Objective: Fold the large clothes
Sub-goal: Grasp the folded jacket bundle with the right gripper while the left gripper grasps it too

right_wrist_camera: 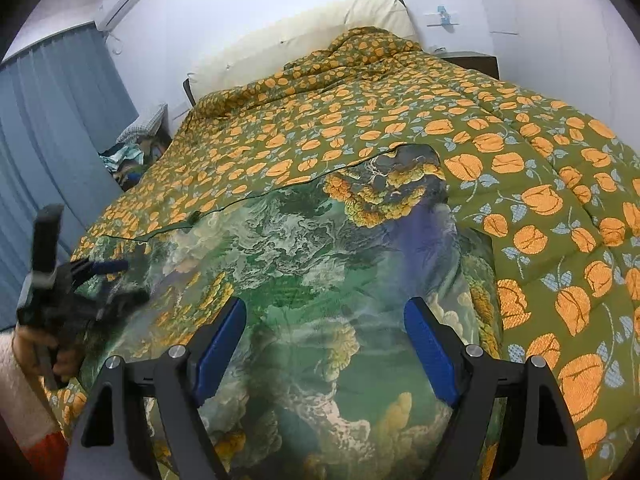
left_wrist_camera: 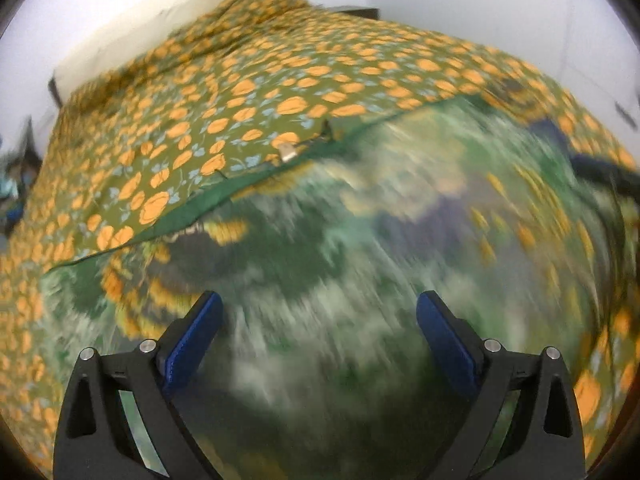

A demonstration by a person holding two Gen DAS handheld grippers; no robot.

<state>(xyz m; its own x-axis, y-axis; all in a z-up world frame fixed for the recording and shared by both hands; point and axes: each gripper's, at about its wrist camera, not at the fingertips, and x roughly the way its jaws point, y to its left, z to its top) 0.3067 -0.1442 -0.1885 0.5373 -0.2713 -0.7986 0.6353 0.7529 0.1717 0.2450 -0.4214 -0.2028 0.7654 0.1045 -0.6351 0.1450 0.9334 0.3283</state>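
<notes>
A large green garment with white, yellow and purple print lies spread flat on the bed; it shows blurred in the left wrist view. Its dark green hem runs along the far side. My left gripper is open and empty just above the garment; it also shows at the garment's left edge in the right wrist view. My right gripper is open and empty above the garment's near part. It shows blurred at the right in the left wrist view.
An olive quilt with orange flowers covers the bed. A cream headboard stands at the far end, a dark nightstand beside it. Blue curtains hang left, with a pile of clothes below.
</notes>
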